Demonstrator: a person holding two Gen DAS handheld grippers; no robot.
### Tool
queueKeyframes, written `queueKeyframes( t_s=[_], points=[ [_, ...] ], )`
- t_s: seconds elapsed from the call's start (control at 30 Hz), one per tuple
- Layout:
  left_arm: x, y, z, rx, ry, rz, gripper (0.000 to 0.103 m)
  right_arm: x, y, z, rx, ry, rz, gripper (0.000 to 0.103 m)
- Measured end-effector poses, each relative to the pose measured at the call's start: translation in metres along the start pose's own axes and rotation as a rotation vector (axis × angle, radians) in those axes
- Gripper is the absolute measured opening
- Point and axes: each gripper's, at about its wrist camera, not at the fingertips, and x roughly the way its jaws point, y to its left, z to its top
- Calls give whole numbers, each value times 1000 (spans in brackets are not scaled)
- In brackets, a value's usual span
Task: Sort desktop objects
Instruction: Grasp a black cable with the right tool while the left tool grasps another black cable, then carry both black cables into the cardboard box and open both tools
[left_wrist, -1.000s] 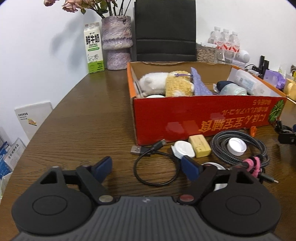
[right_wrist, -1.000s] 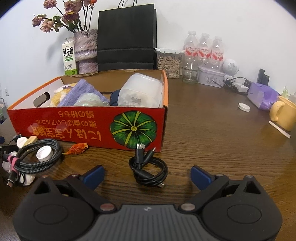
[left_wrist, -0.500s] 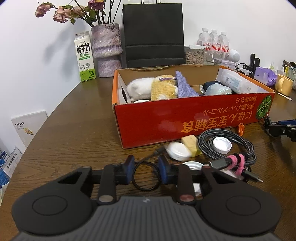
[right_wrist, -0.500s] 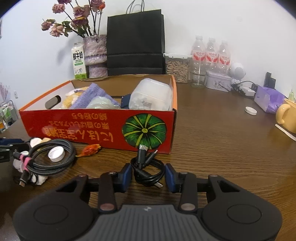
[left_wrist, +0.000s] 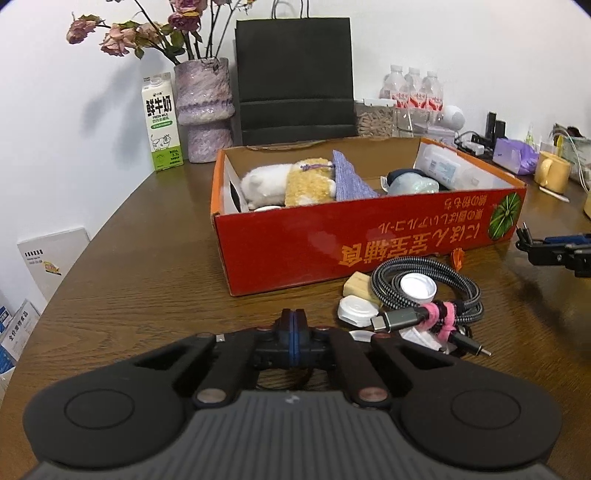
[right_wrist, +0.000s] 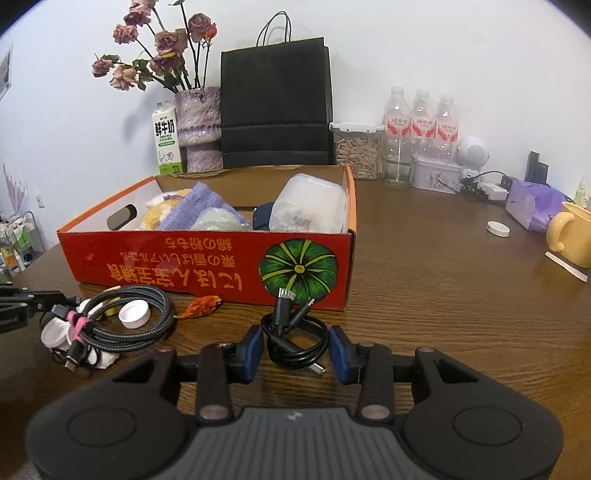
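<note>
L tongs (left_wrist: 293, 325) pressed together, R tongs (right_wrist: 296, 352) pinching black cable coil (right_wrist: 295, 341), wooden table (right_wrist: 443, 295).

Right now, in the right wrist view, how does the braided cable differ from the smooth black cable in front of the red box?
The braided cable has a woven grey jacket; the black cable is plain and smooth.
The braided cable makes the wider coil, bound by a pink strap; the black cable shows no strap.
The right gripper has its jaws against the black cable; the braided cable lies free.
Both are coiled on the table.
</note>
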Motion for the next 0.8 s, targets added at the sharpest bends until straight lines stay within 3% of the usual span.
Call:
queueKeyframes(
  t_s=[0.13,0.27,0.4,0.43,0.5,0.53,0.8],
  points=[
    [-5,7,0,-28,-5,28,5,-5,0,-1,2,-8,3,37],
    [-3,14,-4,-39,29,63,17,-7,-1,-2,5,-3,3,37],
    [2,18,-9,-38,50,64,22,-7,0,-5,5,2,6,37],
    [2,17,-10,-33,48,64,21,-7,1,-6,5,2,7,37],
    [2,18,-9,-34,50,47,6,-8,3,-5,2,1,9,37],
    [2,18,-9,-34,49,42,4,-8,4,-5,1,0,11,37],
    [-19,16,-3,-42,-38,48,4,-16,7,-1,-7,-28,21,37]
  ],
)
